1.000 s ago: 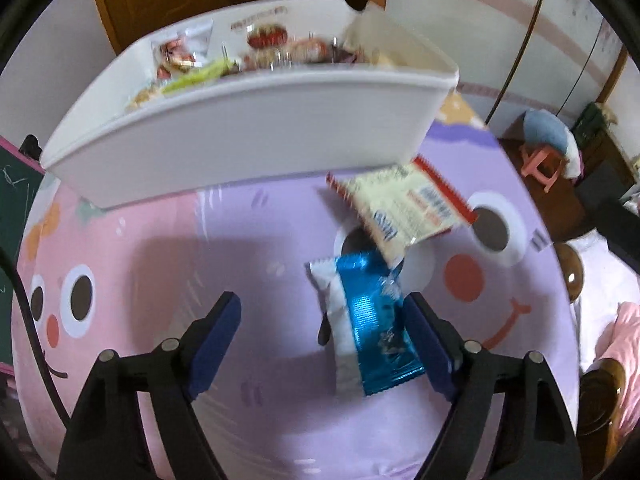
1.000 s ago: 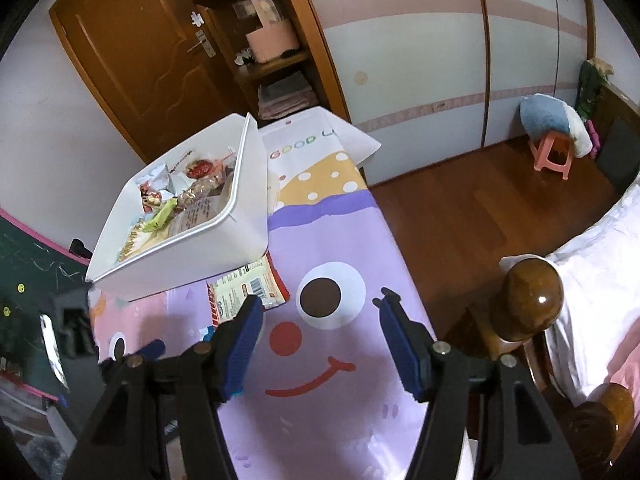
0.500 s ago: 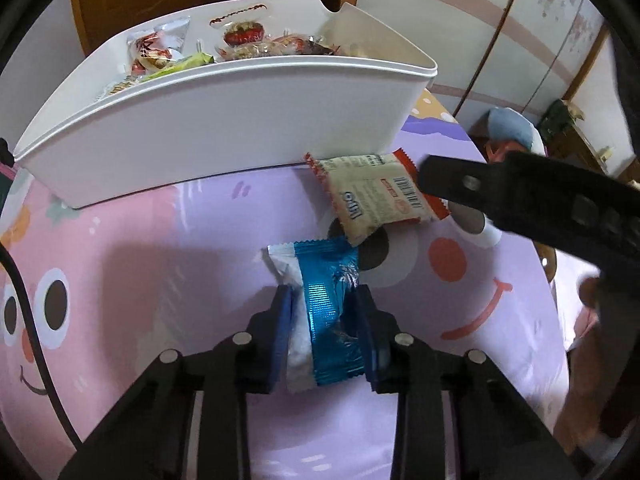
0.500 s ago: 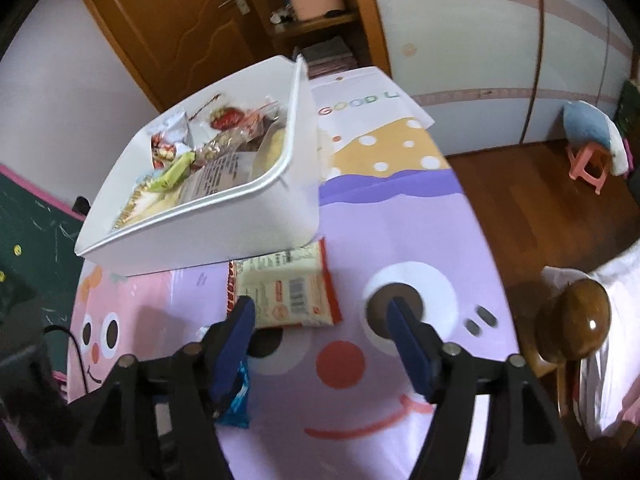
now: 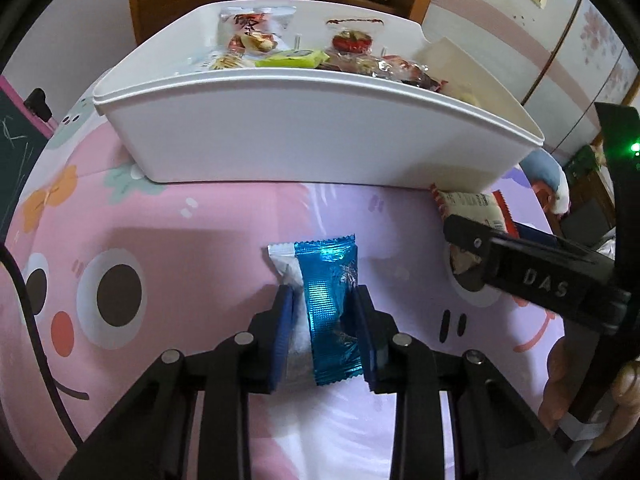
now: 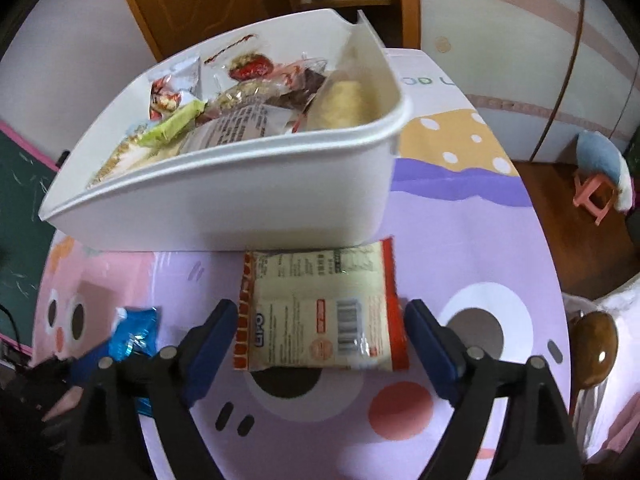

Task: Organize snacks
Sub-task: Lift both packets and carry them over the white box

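Observation:
My left gripper (image 5: 323, 295) is shut on a blue foil snack packet (image 5: 330, 304) just above the pink and purple table mat, in front of the white bin (image 5: 312, 136) that holds several wrapped snacks. The right gripper (image 6: 320, 316) is opening its jaws wide on either side of a beige snack packet with red edges (image 6: 320, 312), which lies flat on the mat against the bin's (image 6: 224, 196) front wall; the pads do not touch it. In the left wrist view that packet (image 5: 472, 208) shows at the right, partly behind the right gripper's finger (image 5: 532, 272). The blue packet (image 6: 136, 332) shows at the lower left of the right wrist view.
The cartoon mat (image 6: 472, 240) covers the table, which ends at the right above a wooden floor with a pink stool (image 6: 596, 192). A wooden bedpost knob (image 6: 592, 340) stands close on the right. A dark chalkboard (image 5: 16, 148) stands left, and a wooden door and shelf lie behind the bin.
The left jaws closed on the blue packet and carried it left, nearer the bin. The right gripper came down and left over the beige packet while its jaws widened.

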Available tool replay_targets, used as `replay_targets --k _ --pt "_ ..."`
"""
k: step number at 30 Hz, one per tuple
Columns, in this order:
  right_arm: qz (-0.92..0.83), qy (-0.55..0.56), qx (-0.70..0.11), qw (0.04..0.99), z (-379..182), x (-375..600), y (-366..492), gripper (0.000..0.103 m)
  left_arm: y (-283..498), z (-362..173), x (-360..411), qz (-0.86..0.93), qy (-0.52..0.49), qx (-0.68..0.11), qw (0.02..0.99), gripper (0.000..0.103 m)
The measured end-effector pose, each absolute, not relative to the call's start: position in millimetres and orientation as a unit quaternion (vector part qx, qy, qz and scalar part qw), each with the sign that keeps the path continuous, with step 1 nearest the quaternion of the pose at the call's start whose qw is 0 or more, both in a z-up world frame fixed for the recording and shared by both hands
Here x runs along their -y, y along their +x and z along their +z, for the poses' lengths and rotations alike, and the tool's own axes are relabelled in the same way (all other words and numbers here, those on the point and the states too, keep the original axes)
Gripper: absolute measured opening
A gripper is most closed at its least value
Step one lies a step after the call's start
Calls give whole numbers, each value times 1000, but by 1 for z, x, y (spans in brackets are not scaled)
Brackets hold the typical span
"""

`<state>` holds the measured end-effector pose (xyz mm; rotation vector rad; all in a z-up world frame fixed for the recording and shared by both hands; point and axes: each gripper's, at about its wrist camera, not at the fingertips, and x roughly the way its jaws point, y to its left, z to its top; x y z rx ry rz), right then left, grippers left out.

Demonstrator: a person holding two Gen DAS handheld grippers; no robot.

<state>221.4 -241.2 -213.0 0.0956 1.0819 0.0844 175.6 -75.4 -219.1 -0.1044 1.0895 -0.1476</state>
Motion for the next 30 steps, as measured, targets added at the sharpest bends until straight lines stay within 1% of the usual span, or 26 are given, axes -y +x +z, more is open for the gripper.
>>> replay_targets --k 3,4,5,6,8,14,19,23,30 --pt "34 17 -516 856 -215 232 223 89 178 -219 72 -75 -52 -515 852 28" --pt "30 8 -515 857 -216 230 223 86 177 -219 71 -78 -55 -514 852 28" --pt "26 -6 -513 858 -216 226 223 80 176 -219 69 -82 -60 -513 852 28" --pt "26 -20 -510 859 -216 222 221 77 175 -219 67 -85 -65 -513 852 27" --pt "30 -19 -505 863 -211 221 217 50 173 -219 62 -92 -78 -512 850 27" --pt "62 24 -513 856 -205 229 202 50 174 -209 53 -94 -87 -504 854 27" --pt "93 55 -487 867 -177 228 179 50 165 -182 51 -100 -79 -483 866 27" --pt "109 59 -449 885 -138 228 165 50 157 -143 47 -110 -81 -450 882 27" --pt "121 41 -366 922 -55 223 154 50 159 -52 27 -105 -76 -375 918 27"
